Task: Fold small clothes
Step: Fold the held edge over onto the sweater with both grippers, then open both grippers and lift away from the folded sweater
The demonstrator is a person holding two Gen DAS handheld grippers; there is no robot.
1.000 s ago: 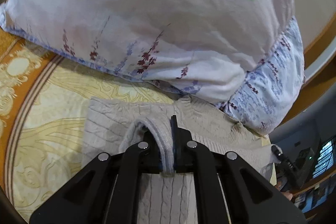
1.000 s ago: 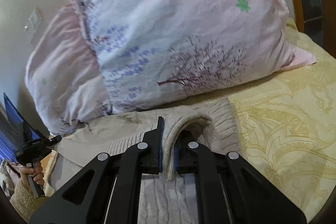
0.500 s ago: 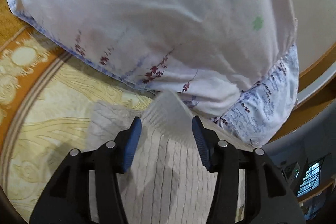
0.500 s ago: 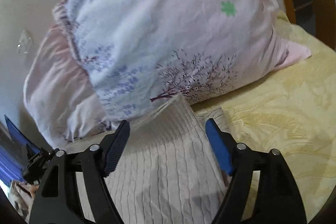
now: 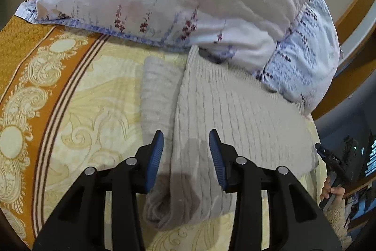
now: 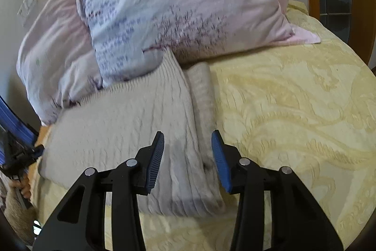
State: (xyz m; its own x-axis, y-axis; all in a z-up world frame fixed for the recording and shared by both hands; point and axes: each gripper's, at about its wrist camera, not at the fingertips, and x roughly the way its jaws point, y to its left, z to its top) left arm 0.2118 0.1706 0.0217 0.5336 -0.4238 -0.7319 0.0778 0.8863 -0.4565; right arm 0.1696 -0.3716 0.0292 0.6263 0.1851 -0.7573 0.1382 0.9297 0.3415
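A beige cable-knit sweater (image 5: 225, 114) lies folded flat on the yellow bedspread, its far edge against the pillows. A folded sleeve (image 5: 157, 95) lies along its left side in the left wrist view. My left gripper (image 5: 186, 157) is open and empty, just above the sweater's near left corner. The sweater also shows in the right wrist view (image 6: 131, 119), with a sleeve (image 6: 202, 91) along its right side. My right gripper (image 6: 188, 159) is open and empty over the near right corner.
Two floral pillows (image 6: 178, 6) lean at the head of the bed (image 6: 293, 109). An orange patterned border (image 5: 30, 77) runs along the bed's left side. The right gripper and hand show at the right edge of the left wrist view (image 5: 333, 171).
Both grippers were shut on the sweater's edge a second ago. They have opened, let the fabric drop flat, and drawn back toward the near side.
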